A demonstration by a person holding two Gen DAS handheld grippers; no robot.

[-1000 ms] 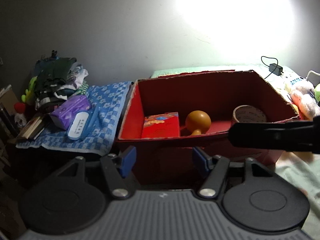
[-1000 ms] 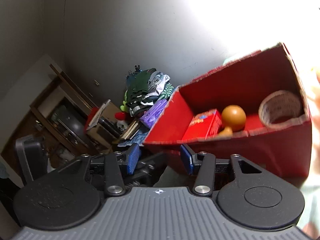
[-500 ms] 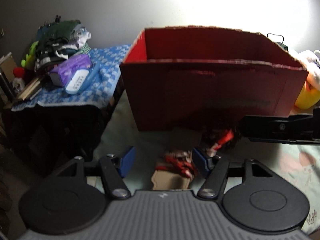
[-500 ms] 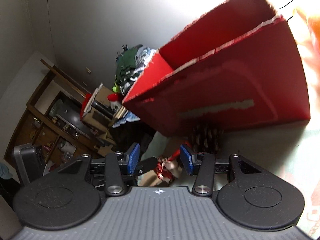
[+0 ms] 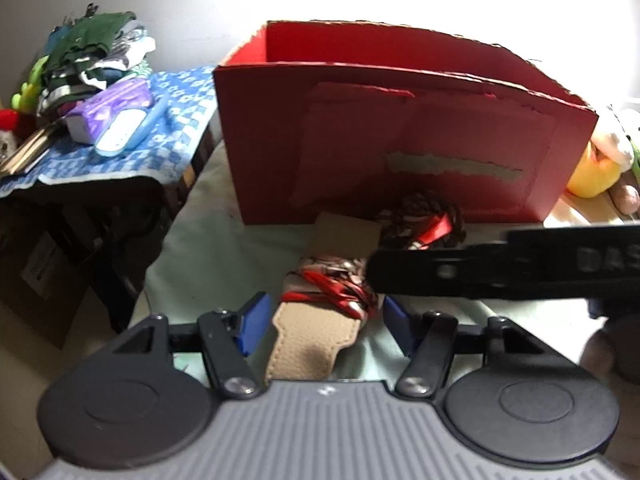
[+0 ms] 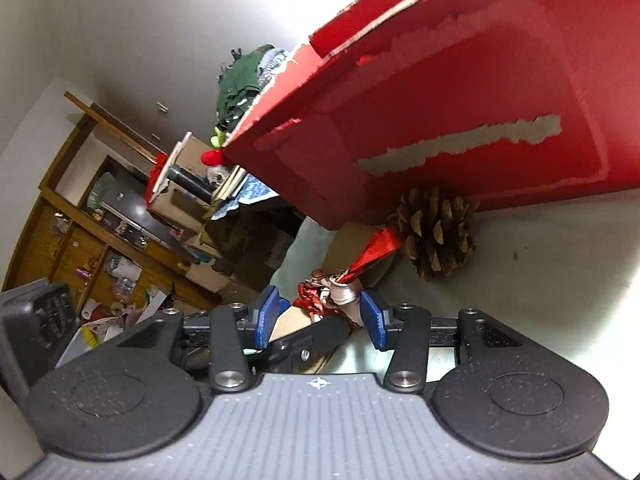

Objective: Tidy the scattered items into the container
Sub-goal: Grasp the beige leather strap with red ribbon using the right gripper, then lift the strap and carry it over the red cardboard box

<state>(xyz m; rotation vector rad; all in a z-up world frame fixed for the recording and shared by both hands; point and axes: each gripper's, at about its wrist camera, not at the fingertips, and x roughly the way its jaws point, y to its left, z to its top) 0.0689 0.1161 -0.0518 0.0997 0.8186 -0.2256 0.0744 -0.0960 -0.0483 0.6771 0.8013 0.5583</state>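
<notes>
Straddling a tan strap (image 5: 316,340) wound with red ribbon (image 5: 340,292), the left gripper (image 5: 324,320) jaws gape; right gripper (image 6: 320,316) likewise (touching nothing). Pinecone (image 6: 436,232) at box's (image 6: 460,100) 6 o'clock.

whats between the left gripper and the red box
In the left wrist view, a tan leather piece with red ribbon lies between the open left gripper and the red box; a pine cone sits against the box.

Folded clothes (image 5: 96,46), purple pack (image 5: 110,114) on blue checked cloth (image 5: 168,136); wooden cabinet (image 6: 72,216).
</notes>
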